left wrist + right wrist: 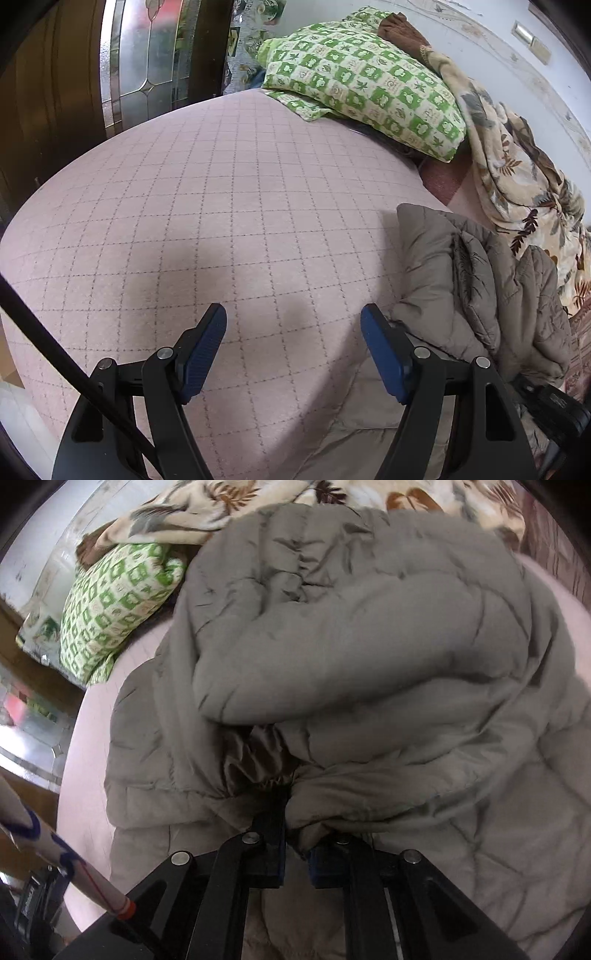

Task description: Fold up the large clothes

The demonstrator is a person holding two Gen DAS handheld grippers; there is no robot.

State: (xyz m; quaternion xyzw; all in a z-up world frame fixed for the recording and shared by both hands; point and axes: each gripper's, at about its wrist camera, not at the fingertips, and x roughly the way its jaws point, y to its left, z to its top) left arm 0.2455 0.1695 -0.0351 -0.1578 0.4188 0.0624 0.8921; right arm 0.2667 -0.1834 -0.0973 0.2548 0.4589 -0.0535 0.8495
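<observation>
A large grey quilted jacket (351, 657) lies bunched on a pink checked bed cover (229, 192). In the left wrist view the jacket (476, 288) sits at the right. My left gripper (293, 325) is open and empty above the bed cover, its right finger next to the jacket's edge. My right gripper (295, 834) is shut on the jacket's sleeve cuff (258, 760), with the sleeve folded over the jacket body. The fingertips are hidden in the fabric.
A green and white patterned pillow (365, 81) lies at the head of the bed. A cream leaf-print blanket (517, 177) runs along the wall side. A dark wooden door with glass panels (147, 59) stands beyond the bed's far edge.
</observation>
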